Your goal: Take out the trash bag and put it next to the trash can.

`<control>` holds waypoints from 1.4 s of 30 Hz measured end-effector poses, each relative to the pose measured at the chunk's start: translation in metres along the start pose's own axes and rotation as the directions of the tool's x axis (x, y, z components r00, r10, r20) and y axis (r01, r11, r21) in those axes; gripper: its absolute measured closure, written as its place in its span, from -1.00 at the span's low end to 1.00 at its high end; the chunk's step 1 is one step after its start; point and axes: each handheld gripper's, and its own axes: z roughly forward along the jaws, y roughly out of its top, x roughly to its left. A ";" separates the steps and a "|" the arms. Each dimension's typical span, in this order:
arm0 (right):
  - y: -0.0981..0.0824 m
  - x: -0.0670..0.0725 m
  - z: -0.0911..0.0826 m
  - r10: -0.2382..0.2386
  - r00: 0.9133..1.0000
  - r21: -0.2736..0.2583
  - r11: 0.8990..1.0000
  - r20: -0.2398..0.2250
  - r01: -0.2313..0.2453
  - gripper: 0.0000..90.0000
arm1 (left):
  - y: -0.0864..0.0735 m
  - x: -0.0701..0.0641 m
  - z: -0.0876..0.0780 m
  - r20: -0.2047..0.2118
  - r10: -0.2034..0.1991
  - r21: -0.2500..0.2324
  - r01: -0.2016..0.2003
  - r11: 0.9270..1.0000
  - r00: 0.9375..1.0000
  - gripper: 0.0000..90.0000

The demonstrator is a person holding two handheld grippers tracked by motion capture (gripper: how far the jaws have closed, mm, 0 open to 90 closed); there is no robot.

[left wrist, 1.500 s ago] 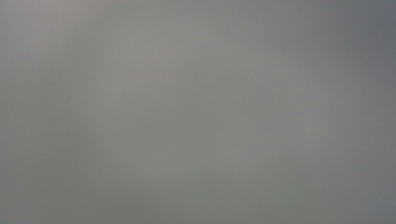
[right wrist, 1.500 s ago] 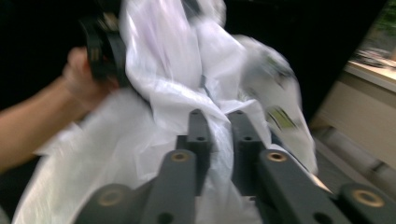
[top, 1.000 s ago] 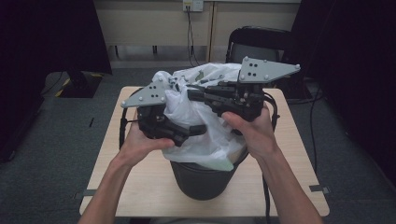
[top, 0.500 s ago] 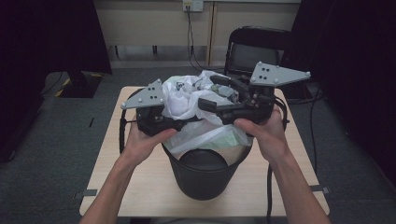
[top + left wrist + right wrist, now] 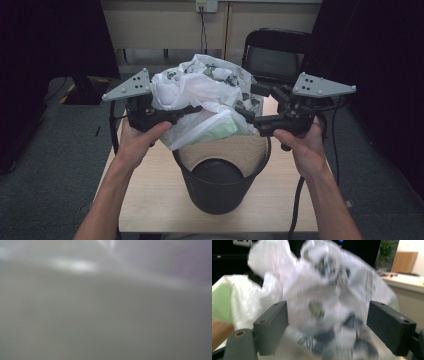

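A white plastic bag (image 5: 200, 90) with dark printed scraps and something pale green inside is held above a black bin (image 5: 220, 192) on the wooden table (image 5: 150, 200). My left gripper (image 5: 197, 107) comes in from the left, its jaws shut on the bag's side. The bag's plastic (image 5: 100, 315) presses against the left gripper view as a grey-white blur. My right gripper (image 5: 243, 112) is at the bag's right side. In the right gripper view its jaws stand wide open (image 5: 328, 327), with the crumpled bag (image 5: 324, 290) just ahead of and between them.
The bin sits near the table's front middle, with its rim right under the bag. A black chair (image 5: 275, 55) stands behind the table in front of beige cabinets. Grey carpet surrounds the table. Cables hang from both grippers.
Both hands have spread apart, the left one moving left and the right one moving right. The bag has risen higher out of the bin, and the bin's mouth now shows.
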 end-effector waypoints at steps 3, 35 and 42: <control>-0.011 -0.004 0.000 0.019 1.000 0.019 1.000 0.007 -0.020 -0.63 | 0.001 0.002 -0.005 -0.025 0.003 0.002 -0.003 1.000 1.000 0.63; -0.103 -0.041 -0.062 0.118 0.990 0.080 0.989 0.074 -0.124 0.17 | -0.029 0.077 -0.024 -0.302 -0.051 0.043 0.067 0.997 0.952 0.62; -0.111 -0.044 -0.078 0.123 0.985 0.072 0.988 0.122 -0.133 0.13 | -0.049 0.091 -0.020 -0.358 -0.036 0.078 0.068 0.995 0.933 0.62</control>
